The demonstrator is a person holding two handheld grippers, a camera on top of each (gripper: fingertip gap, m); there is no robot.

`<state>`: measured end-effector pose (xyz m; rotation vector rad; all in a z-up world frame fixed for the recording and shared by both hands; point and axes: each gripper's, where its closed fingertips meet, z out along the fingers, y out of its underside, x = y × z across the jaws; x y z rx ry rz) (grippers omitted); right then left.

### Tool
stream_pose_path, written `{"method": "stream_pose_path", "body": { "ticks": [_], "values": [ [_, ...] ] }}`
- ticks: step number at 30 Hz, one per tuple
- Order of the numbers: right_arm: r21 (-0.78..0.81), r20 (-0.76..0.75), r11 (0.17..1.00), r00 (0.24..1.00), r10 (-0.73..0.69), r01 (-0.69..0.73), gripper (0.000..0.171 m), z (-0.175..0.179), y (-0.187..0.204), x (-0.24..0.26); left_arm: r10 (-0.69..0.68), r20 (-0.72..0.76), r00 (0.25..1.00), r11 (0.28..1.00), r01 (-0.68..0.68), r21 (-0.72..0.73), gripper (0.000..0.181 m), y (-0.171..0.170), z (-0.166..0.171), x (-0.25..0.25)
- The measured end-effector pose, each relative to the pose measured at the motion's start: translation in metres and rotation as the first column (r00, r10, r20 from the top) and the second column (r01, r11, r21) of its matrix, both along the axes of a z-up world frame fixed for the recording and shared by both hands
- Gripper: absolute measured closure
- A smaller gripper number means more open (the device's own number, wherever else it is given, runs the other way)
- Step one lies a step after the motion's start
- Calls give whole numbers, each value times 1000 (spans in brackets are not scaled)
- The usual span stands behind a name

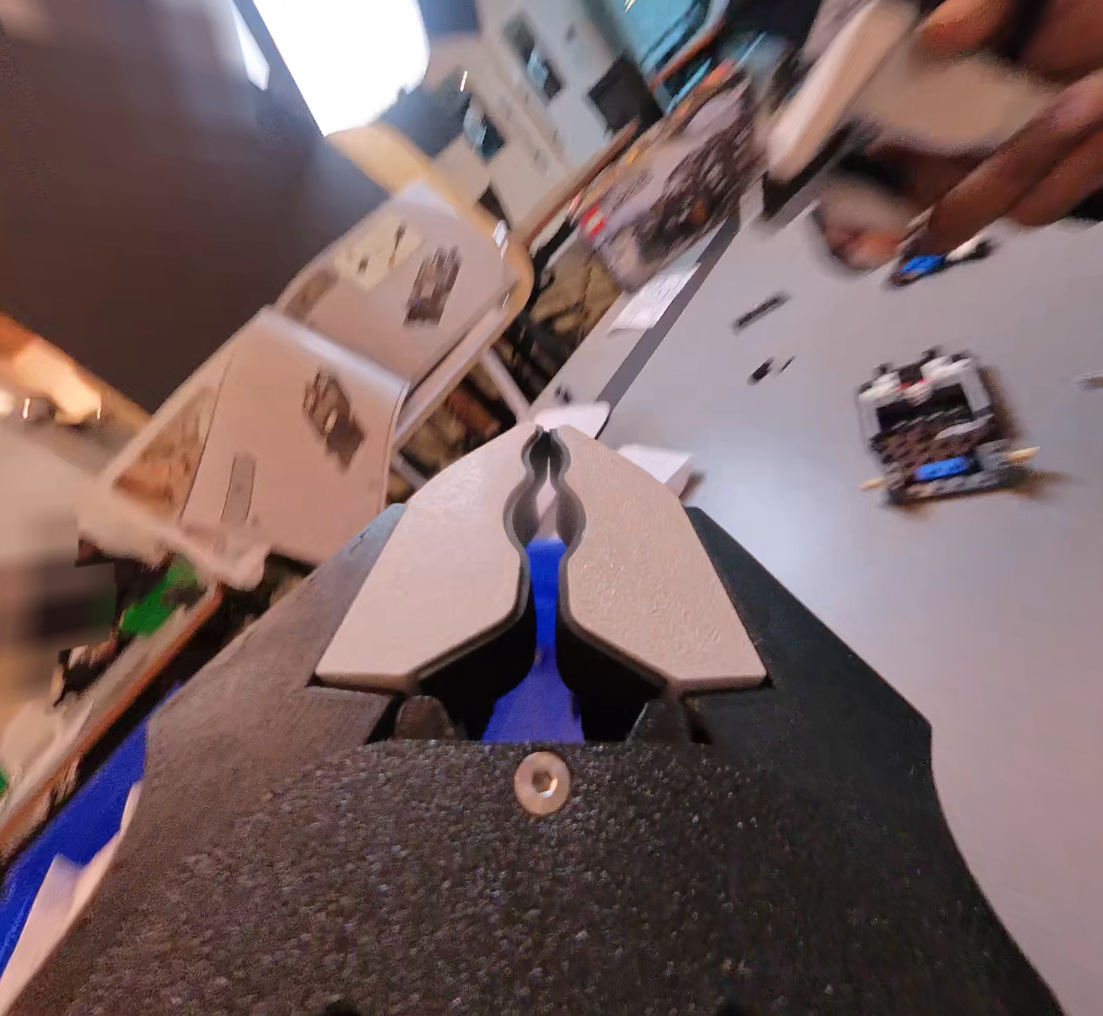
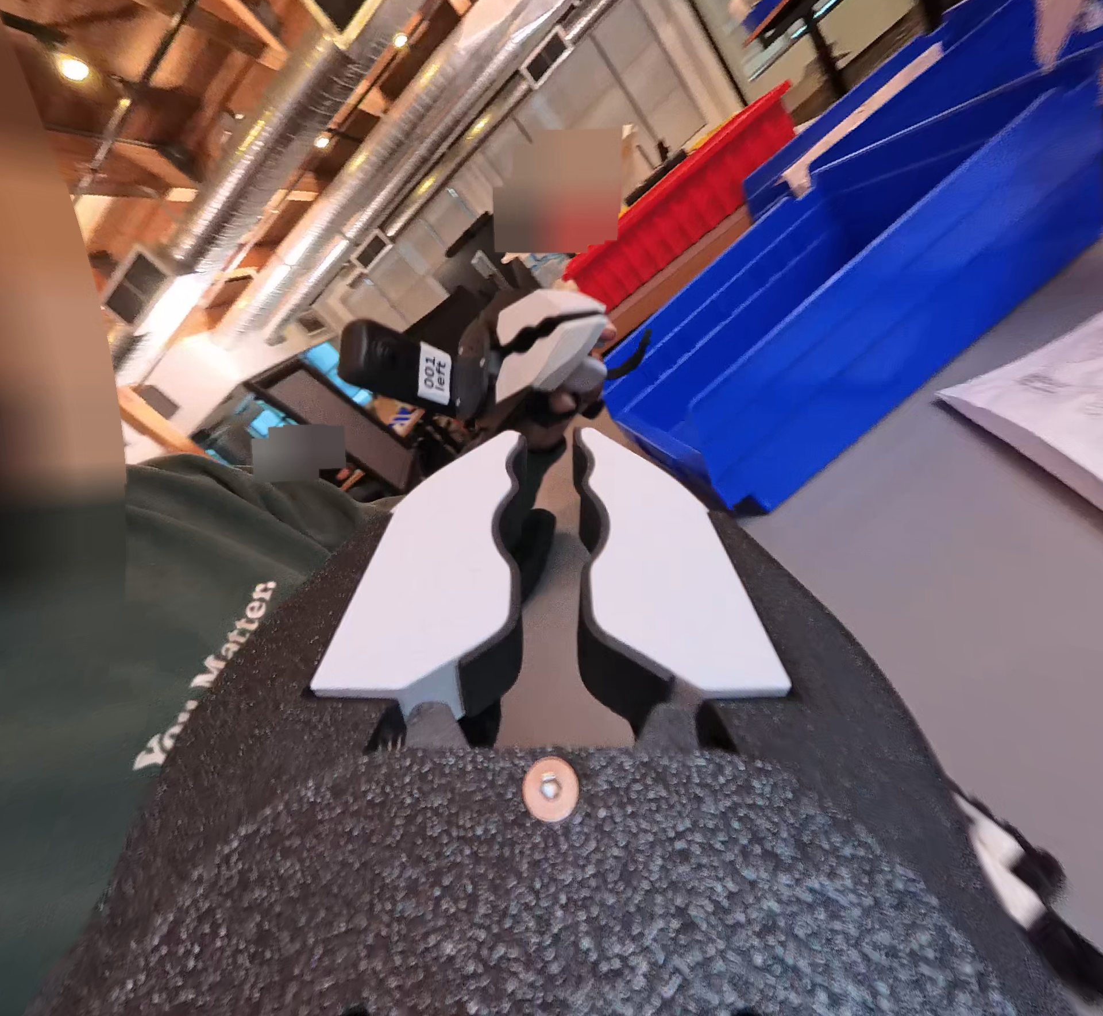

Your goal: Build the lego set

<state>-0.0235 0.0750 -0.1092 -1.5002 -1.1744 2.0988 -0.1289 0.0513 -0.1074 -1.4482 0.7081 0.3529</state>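
Note:
My left gripper is shut with nothing between its fingertips, held tilted in the air by the left edge of a grey table. It also shows in the right wrist view, shut and held by a hand. My right gripper is open by a narrow gap and empty, raised above the table and facing the left one. In the left wrist view it is a blurred white shape in a hand. A small black, white and blue brick model lies on the table.
Loose small pieces and a blue piece lie on the table. Blue bins and a red bin stand along it, and a white booklet lies at the right. Folding chairs stand beside it. A person in a dark green top is close.

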Motion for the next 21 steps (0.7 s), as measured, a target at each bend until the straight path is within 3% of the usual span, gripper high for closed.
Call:
{"method": "stream_pose_path", "body": {
  "ticks": [3,6,8,10,12,14,17,21],
  "values": [
    [10,14,997,997,-77,77,157,-6,14,21,166,69,984,981,-158,-111,181,8,-13,-47],
    [117,62,985,989,-132,124,157,-21,13,32,-46,161,986,964,86,-252,181,-5,-24,-20],
    [202,96,973,986,-135,113,156,-31,3,33,-149,134,980,869,195,-455,171,-29,-45,-3],
    [266,126,960,985,-121,84,156,-39,-8,31,-224,160,961,678,272,-683,166,-66,-73,10],
    [304,149,951,983,-104,54,155,-47,-16,28,-213,167,963,516,255,-818,158,-92,-99,12],
    [323,164,946,982,-95,38,155,-54,-20,25,-178,140,974,426,204,-882,149,-102,-124,11],
    [306,166,951,982,-86,31,155,-58,-20,23,-127,115,985,382,156,-911,147,-101,-154,8],
    [290,163,956,982,-99,48,155,-58,-14,26,-121,106,987,408,147,-901,156,-90,-169,9]
  ]
}}
